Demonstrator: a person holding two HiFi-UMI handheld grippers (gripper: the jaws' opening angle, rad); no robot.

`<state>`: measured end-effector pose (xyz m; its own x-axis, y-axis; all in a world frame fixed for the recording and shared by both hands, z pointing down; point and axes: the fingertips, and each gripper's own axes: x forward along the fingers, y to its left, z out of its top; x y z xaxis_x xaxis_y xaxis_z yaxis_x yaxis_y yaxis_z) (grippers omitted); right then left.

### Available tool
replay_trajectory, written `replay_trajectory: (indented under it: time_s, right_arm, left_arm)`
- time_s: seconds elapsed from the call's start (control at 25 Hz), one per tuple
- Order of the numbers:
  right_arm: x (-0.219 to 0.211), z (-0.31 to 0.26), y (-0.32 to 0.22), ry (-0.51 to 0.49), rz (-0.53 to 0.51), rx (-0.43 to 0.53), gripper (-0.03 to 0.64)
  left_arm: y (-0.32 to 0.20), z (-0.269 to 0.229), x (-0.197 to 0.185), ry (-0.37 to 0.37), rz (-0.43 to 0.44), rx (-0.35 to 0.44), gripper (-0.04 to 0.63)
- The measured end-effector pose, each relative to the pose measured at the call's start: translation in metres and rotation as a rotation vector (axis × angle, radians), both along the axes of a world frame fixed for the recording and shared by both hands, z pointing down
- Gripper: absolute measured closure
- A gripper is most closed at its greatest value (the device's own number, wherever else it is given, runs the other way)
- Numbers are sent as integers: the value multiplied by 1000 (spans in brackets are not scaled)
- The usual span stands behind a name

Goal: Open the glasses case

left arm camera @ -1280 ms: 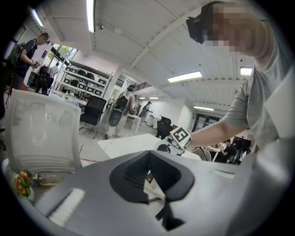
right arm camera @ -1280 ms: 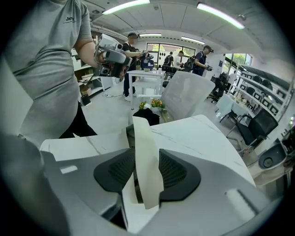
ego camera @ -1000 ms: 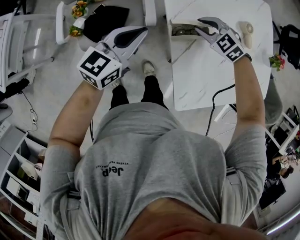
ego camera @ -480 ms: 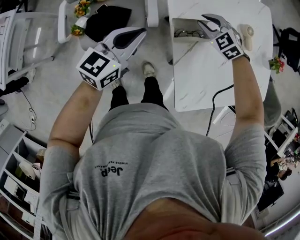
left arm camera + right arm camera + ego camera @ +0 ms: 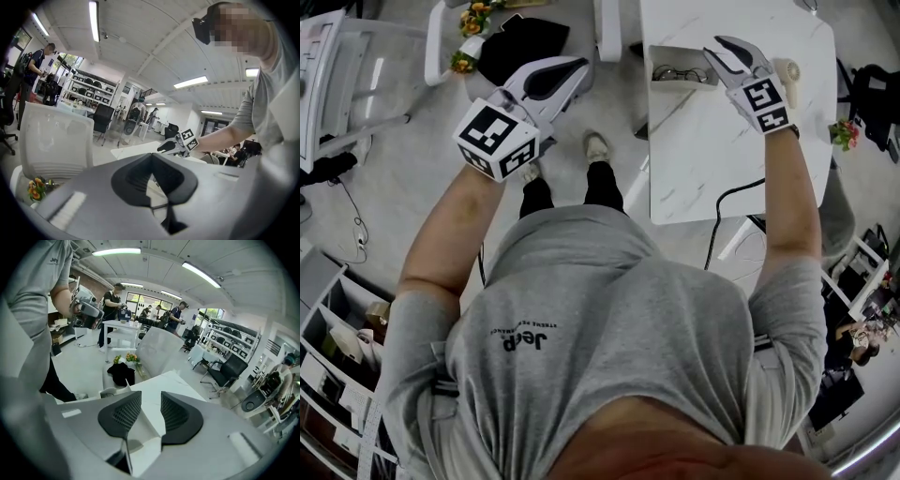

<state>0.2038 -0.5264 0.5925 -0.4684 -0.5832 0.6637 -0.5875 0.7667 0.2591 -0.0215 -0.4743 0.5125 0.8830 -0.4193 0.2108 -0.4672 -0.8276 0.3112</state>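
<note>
Head view: white marble table (image 5: 722,159), office floor around it. The glasses case (image 5: 673,91) sits at a table corner, lid already up and glasses (image 5: 680,72) showing. The right gripper (image 5: 719,47) is just beside it. Shirt print reads "Jeep".

Left gripper view: left gripper (image 5: 152,157) closed tip to tip, empty, off the table.

Right gripper view: jaws narrowly apart, just been opening, nothing between them. Judgement: withdraw straight and avoid nudging the lid.

Right tool (image 5: 150,394), jaws newly wider, empty
</note>
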Motion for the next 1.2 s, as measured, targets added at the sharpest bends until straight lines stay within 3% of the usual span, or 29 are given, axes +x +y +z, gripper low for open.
replay_trajectory:
  time_s: [0.24,0.48,0.84,1.2]
  right_arm:
    - [-10,-54,7,-63,66,30,506]
    - [-48,-134,11,-187,84,140,508]
    - [-127,-232,25,-341,59,252,512]
    - [-200,-290,42,-491,48,290,565]
  left_arm:
    - [-4,-42,-24,33,-43,58,569]
    - [-3,-96,-60,61,-104,117,569]
    - [4,-169,-132,92,-221,184,569]
    - [19,-225,-205,109,-326,261,569]
